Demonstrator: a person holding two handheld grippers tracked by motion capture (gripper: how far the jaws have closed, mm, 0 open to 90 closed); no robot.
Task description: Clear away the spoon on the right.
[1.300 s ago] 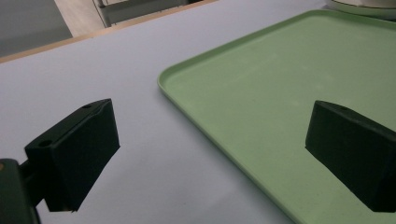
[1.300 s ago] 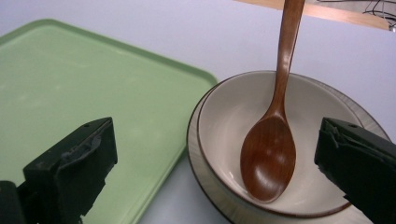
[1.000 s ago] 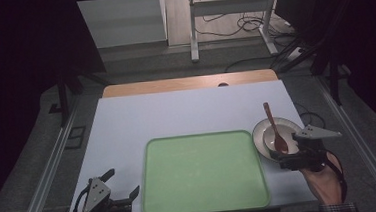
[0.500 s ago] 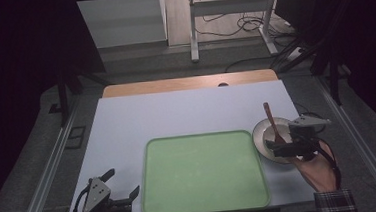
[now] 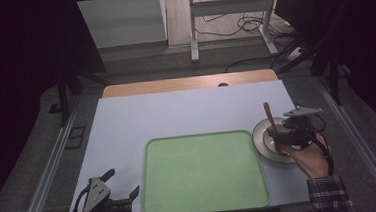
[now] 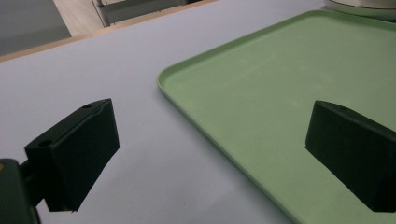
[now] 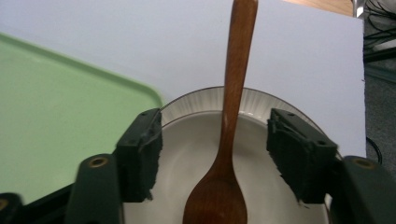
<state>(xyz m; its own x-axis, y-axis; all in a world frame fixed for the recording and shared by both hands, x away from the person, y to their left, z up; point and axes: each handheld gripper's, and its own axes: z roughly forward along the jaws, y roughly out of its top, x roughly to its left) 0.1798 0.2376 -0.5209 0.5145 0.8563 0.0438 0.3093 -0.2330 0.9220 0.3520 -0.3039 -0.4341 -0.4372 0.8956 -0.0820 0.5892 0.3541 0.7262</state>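
— Where was there room?
— The left gripper (image 5: 122, 183) sat wide open at the worktop's (image 5: 186, 113) near edge beside the green tray (image 5: 203, 172).
— And the spoon (image 7: 226, 140)?
— It lay in the plate (image 7: 205, 100), untouched between the right gripper's (image 7: 215, 156) closing jaws.

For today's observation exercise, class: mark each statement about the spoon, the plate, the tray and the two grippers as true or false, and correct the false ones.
1. The wooden spoon lies with its bowl in the white plate. True.
2. The green tray holds a cup. False: nothing lies on it.
3. The right gripper is clamped on the spoon. False: its fingers have just been closing, with the spoon between them, but gaps show on both sides.
4. The left gripper is open over the tray's edge. True.
5. The plate sits on the tray. False: it stands on the table, beside the tray.
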